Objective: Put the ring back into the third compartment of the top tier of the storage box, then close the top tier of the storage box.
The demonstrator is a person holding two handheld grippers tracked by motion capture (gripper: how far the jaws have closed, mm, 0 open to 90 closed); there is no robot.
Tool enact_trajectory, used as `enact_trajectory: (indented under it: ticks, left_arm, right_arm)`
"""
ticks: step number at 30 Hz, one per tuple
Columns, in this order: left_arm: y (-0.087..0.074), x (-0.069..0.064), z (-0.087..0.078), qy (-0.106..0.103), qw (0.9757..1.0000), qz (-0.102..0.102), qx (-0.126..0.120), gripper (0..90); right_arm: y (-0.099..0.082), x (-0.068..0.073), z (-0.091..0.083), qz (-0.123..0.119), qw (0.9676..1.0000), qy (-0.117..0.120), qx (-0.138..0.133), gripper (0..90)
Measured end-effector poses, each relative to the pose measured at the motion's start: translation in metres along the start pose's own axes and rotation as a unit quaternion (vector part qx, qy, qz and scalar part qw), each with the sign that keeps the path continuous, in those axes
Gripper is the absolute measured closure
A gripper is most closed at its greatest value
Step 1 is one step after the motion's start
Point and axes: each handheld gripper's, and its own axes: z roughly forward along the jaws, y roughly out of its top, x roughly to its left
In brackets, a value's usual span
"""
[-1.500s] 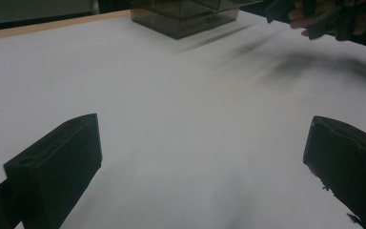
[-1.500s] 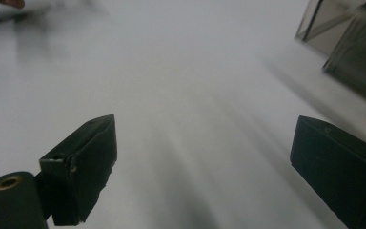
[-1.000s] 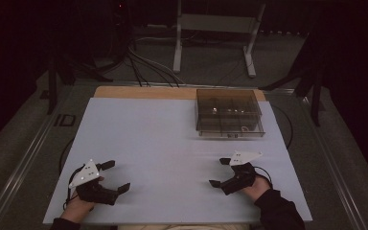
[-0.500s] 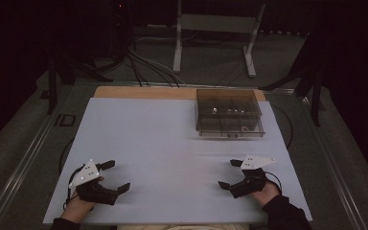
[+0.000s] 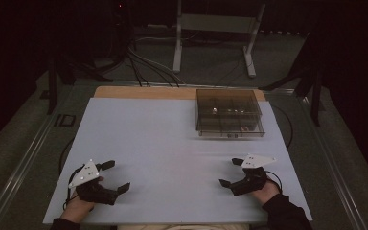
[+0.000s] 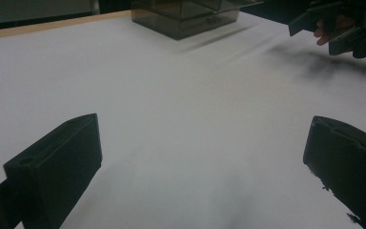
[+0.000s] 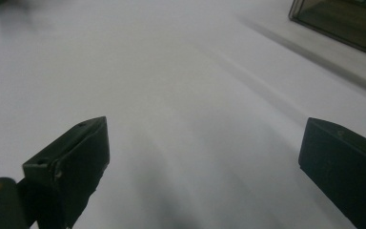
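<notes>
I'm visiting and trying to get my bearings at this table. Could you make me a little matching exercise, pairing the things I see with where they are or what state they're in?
Things:
1. left gripper
2. right gripper
3. compartment box
4. wooden strip

Places or states:
A. transparent, at the far right of the white table top
B. open and empty, near the front left corner
C. bare along the table's far edge
D. open and empty, at the front right, in front of the box

Pairs: 1-B, 2-D, 3-A, 4-C

Dim room; dark floor, cables (image 5: pixel 143 60) trailing behind table (image 5: pixel 139 143); white metal stand (image 5: pixel 215 33) beyond.
</notes>
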Motion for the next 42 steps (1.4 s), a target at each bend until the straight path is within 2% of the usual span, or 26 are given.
enact_trajectory:
  ticks: [15, 21, 27, 35, 42]
  left_arm:
    - [0.0, 0.0, 0.0, 0.0, 1.0, 0.001, 0.001, 0.0]
    - [0.0, 0.0, 0.0, 0.0, 1.0, 0.002, 0.001, 0.0]
    - [0.0, 0.0, 0.0, -0.001, 1.0, 0.001, 0.0, 0.0]
    - [0.0, 0.0, 0.0, -0.001, 1.0, 0.002, 0.002, 0.0]
    - [0.0, 0.0, 0.0, 0.0, 1.0, 0.003, 0.002, 0.0]
  right_arm:
    - [-0.001, 0.002, 0.001, -0.01, 0.9999, 0.006, 0.004, 3.2]
    - [0.001, 0.003, 0.002, -0.013, 0.9996, 0.023, 0.005, 3.2]
    - [0.003, 0.005, 0.002, -0.016, 0.9997, 0.02, 0.002, 3.1]
    - [0.015, 0.01, 0.0, -0.028, 0.9991, 0.029, -0.013, 3.1]
    - [0.028, 0.013, -0.001, -0.042, 0.9986, 0.022, -0.026, 3.2]
